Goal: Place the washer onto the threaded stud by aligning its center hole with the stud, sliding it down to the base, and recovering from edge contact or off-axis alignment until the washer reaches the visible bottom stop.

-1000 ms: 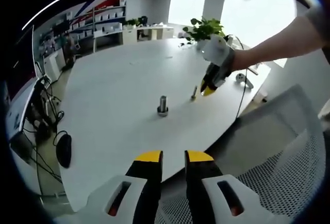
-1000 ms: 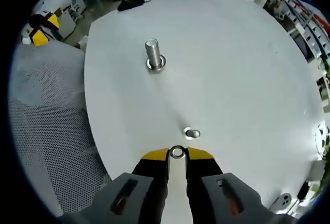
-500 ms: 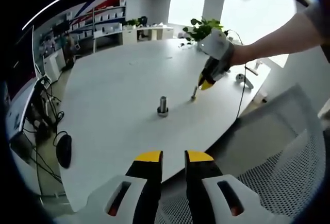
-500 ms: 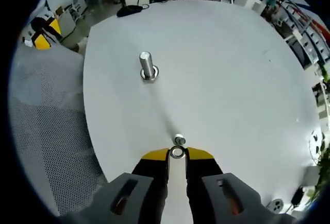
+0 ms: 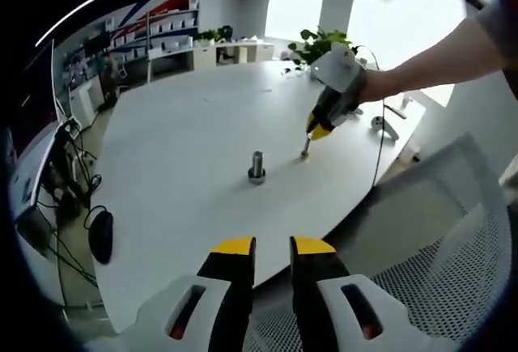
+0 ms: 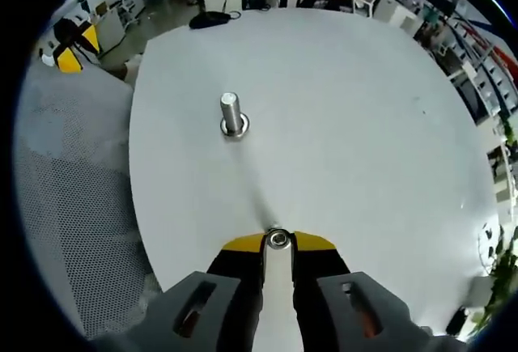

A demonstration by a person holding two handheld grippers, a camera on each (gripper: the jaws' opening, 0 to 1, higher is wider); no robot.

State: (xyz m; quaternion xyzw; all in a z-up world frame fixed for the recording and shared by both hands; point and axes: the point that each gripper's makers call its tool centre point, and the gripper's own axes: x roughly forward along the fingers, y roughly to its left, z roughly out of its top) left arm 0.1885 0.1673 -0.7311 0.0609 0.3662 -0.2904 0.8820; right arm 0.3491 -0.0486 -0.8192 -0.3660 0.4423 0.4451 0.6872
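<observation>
A steel threaded stud (image 5: pixel 256 165) stands upright on its wide base near the middle of the white round table (image 5: pixel 186 125). In the right gripper view the stud (image 6: pixel 231 115) is ahead and a little left of my jaws. My right gripper (image 6: pixel 278 241) is shut on a small metal washer (image 6: pixel 278 239), held at the yellow tips with its hole showing. From the left gripper view, the right gripper (image 5: pixel 318 133) hangs above the table to the right of the stud, over a small metal piece (image 5: pixel 305 152). My left gripper (image 5: pixel 273 247) sits open off the table's near edge.
A white mesh chair (image 5: pixel 453 231) stands beside the table, also seen as a mesh chair (image 6: pixel 73 206). A potted plant (image 5: pixel 321 45) and a cable (image 5: pixel 379 146) are at the far right side. A black mouse (image 5: pixel 100 236) and wires lie on the floor left.
My right gripper has lifted with the washer and drawn a little toward the stud; the small metal piece on the table has slid under its tips. The left gripper has stayed put.
</observation>
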